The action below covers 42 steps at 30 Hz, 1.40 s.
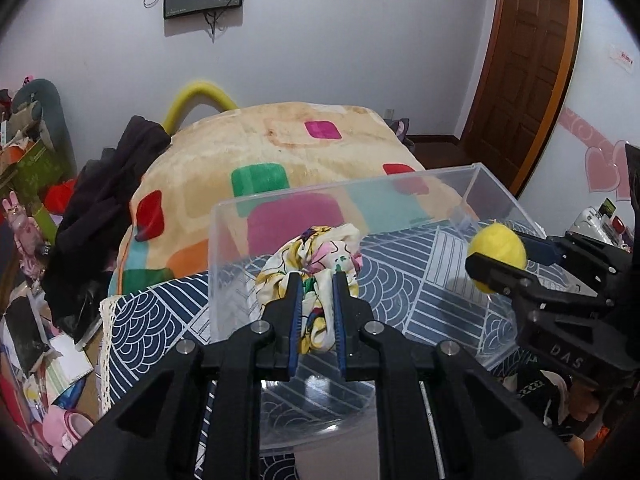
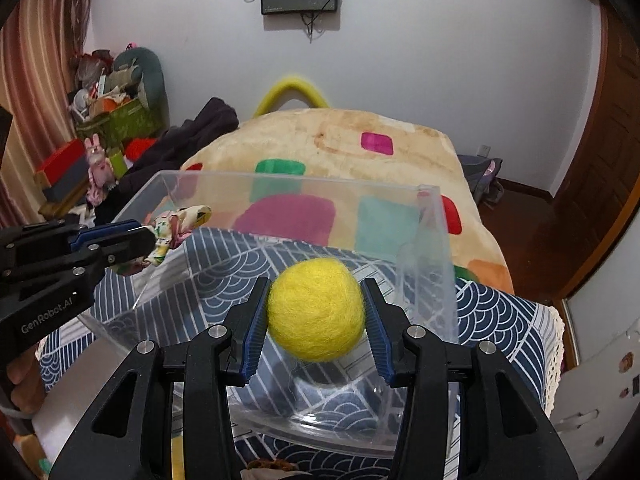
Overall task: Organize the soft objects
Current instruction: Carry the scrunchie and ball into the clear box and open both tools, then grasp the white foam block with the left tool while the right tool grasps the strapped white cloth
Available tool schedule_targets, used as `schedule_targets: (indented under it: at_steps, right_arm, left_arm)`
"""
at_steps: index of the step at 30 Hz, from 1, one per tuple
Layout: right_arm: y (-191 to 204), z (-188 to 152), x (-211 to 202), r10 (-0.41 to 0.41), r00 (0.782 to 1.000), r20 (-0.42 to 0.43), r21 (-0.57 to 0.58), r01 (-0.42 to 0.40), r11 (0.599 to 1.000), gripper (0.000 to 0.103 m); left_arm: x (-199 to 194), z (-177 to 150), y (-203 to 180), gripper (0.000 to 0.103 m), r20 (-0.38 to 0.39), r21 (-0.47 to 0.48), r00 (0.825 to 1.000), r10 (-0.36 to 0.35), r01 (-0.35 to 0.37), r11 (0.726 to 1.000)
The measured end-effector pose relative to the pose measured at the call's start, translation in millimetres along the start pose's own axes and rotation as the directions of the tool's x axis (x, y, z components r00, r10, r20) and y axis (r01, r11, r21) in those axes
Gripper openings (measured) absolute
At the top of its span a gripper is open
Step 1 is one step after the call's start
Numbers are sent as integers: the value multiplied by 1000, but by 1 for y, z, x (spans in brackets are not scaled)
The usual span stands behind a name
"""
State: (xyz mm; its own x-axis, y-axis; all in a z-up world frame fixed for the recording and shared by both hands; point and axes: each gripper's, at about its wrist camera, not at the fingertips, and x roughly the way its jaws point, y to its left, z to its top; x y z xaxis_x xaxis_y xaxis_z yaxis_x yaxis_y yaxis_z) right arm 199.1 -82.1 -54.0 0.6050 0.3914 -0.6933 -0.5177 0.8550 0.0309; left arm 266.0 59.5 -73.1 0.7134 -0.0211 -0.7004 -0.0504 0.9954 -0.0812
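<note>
My left gripper (image 1: 317, 280) is shut on a crumpled floral cloth scrunchie (image 1: 316, 256) and holds it over the left part of a clear plastic box (image 1: 476, 176). My right gripper (image 2: 316, 286) is shut on a yellow felt ball (image 2: 316, 314) and holds it over the right part of the same box (image 2: 434, 216). In the left wrist view the ball (image 1: 498, 250) and right gripper (image 1: 504, 258) show at the right. In the right wrist view the scrunchie (image 2: 176, 232) and left gripper (image 2: 148, 236) show at the left.
The box stands on a table with a navy wave-pattern cloth (image 1: 156, 320). Behind it is a bed with a beige blanket with coloured squares (image 2: 360, 152). Dark clothes (image 1: 104, 200) and boxes of toys (image 2: 116, 116) lie at the left. A wooden door (image 1: 528, 64) is at the right.
</note>
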Motion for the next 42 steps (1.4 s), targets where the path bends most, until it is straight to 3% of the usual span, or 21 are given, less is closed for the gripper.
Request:
schedule_targets:
  at_steps: [2,5,6,10,18,21,26,35,42]
  right_arm:
    - [-2,6,1,-5,1000,1,-11,5,1000,47]
    - [0,9,-8,-20,999,33,-22,21,1000,65]
    - [2,9,-15,-24,998,55,-26,25,999,67]
    - [8,13,-36,-40,992,117,-40,45,998,67]
    - [7,8,-79,-41,970,240,-19,47,999,75]
    - [1,-8,-91,-32,962,273,31,25,999,79]
    - [-4,-34,-85,-34,972,231,70,19,997,79]
    - [2,-71,-76,-47,990,131,77,37,996,83]
    - [-1,-97,-58,-67,997,38,89,64,994,83]
  left_arm:
    - [2,0,-1,27,-5,2,1000,0,0,1000]
    - [-2,-1,-4,41,-5,16,1000,-5,5,1000]
    - [-4,-1,-7,49,0,25,1000,-2,2,1000]
    - [-20,-1,-11,57,44,46,999,6,-8,999]
    - [-72,-5,-17,96,145,65,989,23,-33,997]
    - [-90,-15,-17,98,190,48,980,59,-69,996]
    - [-104,-39,-23,99,210,85,976,62,-82,993]
    - [-88,-79,-29,99,92,75,996,-20,14,997]
    - [-75,-98,-34,99,47,57,996,-75,72,996]
